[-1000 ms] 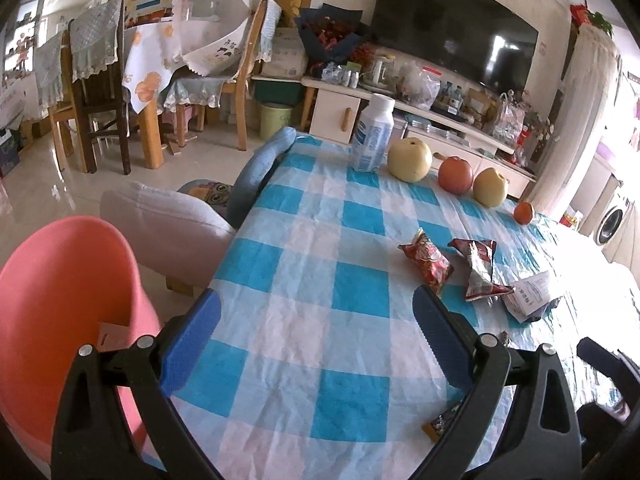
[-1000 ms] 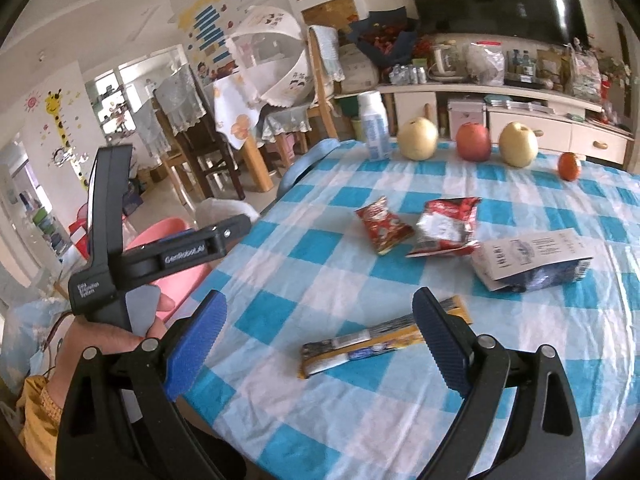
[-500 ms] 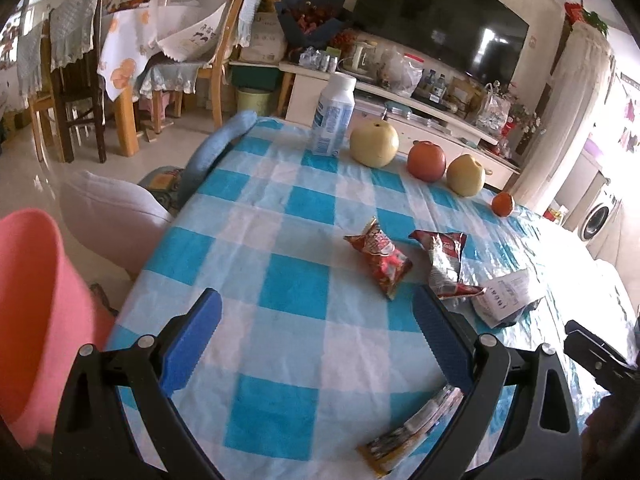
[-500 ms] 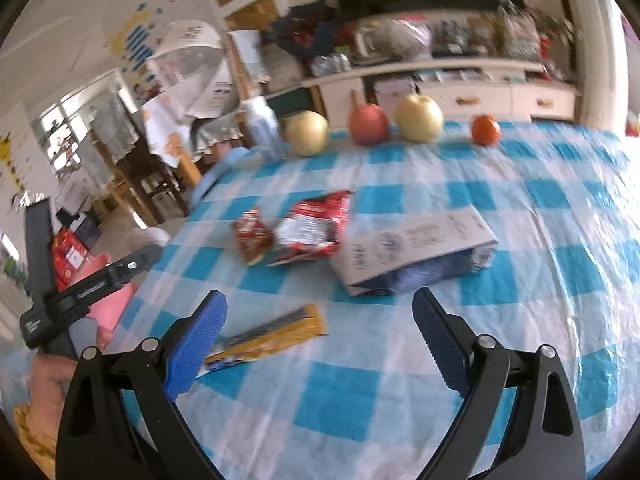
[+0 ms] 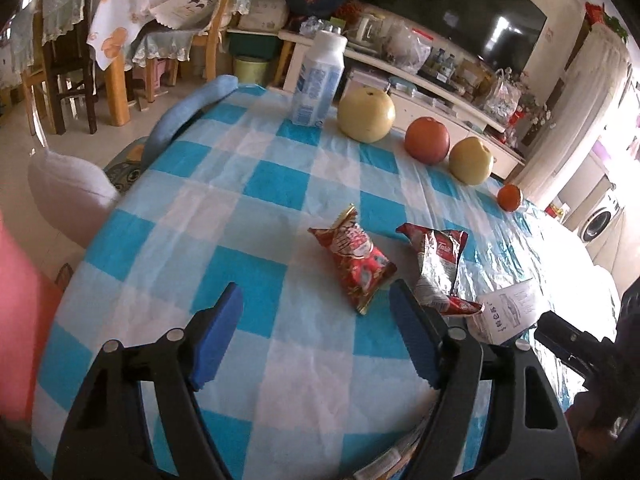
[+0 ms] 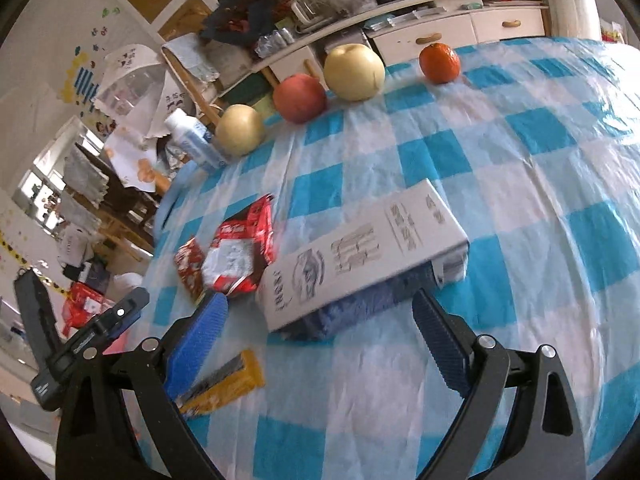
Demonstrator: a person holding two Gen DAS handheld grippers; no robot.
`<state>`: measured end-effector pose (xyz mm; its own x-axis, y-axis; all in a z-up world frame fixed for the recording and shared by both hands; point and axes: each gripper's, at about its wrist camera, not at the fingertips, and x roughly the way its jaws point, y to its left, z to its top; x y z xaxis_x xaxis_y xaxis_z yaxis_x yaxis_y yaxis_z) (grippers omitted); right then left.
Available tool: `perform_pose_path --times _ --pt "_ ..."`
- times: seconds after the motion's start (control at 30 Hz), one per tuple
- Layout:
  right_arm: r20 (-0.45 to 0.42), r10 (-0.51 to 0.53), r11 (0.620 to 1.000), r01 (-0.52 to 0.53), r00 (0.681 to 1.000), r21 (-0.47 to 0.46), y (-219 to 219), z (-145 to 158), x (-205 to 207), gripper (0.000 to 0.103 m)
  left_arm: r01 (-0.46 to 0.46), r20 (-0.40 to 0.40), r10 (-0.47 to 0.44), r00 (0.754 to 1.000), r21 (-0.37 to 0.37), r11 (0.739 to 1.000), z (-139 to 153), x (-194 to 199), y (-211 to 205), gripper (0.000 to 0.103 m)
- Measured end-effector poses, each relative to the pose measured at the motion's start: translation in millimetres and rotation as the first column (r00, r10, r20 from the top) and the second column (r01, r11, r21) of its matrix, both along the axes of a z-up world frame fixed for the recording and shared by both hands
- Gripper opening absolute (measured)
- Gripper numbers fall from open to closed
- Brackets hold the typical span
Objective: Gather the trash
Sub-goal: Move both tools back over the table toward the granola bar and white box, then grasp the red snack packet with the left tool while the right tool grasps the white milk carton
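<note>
Closer now than a second ago, the red snack wrapper (image 5: 354,262) lies on the checked table (image 5: 256,184) just ahead of the left gripper (image 5: 316,336), whose fingers have just been narrowing, nothing between them; the right gripper (image 6: 320,336), fingers spread, hovers at the white carton (image 6: 362,254), yellow bar wrapper (image 6: 224,384) beside its left finger

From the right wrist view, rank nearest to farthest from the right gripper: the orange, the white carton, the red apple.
From the right gripper:
1. White carton, just ahead of the fingertips, lying flat.
2. Red apple, far side, left of centre, in the fruit row.
3. Orange, far edge, rightmost of the row.
</note>
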<state>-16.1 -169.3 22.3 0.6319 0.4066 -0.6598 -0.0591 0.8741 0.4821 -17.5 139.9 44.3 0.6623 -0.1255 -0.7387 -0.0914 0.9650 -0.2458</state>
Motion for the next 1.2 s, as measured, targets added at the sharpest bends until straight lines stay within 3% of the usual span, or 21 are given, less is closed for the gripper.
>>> perform_pose_path --times 0.4,0.6,0.67,0.83,0.93,1.2 --pt "0.034 0.069 0.981 -0.062 0.997 -0.184 31 -5 52 0.093 -0.015 -0.072 0.017 0.997 0.025 1.0 -11 46 -23 0.07" --pt "0.053 0.103 0.951 -0.083 0.993 -0.298 42 -8 68 0.093 -0.022 -0.105 0.026 0.994 0.045 0.999 -19 65 -33 0.066" --pt "0.053 0.115 0.933 -0.09 0.992 -0.347 45 -10 71 0.092 -0.014 -0.12 0.019 0.993 0.043 0.999 -23 70 -36 0.06" --pt "0.041 0.147 0.919 -0.121 0.988 -0.374 47 -16 73 0.084 -0.003 -0.115 0.009 0.993 0.057 0.998 -26 71 -38 0.053" --pt "0.045 0.174 0.919 -0.146 0.984 -0.367 48 -14 71 0.072 0.005 -0.113 -0.001 0.994 0.042 0.999 -25 72 -38 0.043" --pt "0.062 0.205 0.91 -0.167 0.977 -0.379 46 -11 65 0.062 0.041 -0.103 -0.038 0.994 0.024 0.999 -25 66 -41 0.037"
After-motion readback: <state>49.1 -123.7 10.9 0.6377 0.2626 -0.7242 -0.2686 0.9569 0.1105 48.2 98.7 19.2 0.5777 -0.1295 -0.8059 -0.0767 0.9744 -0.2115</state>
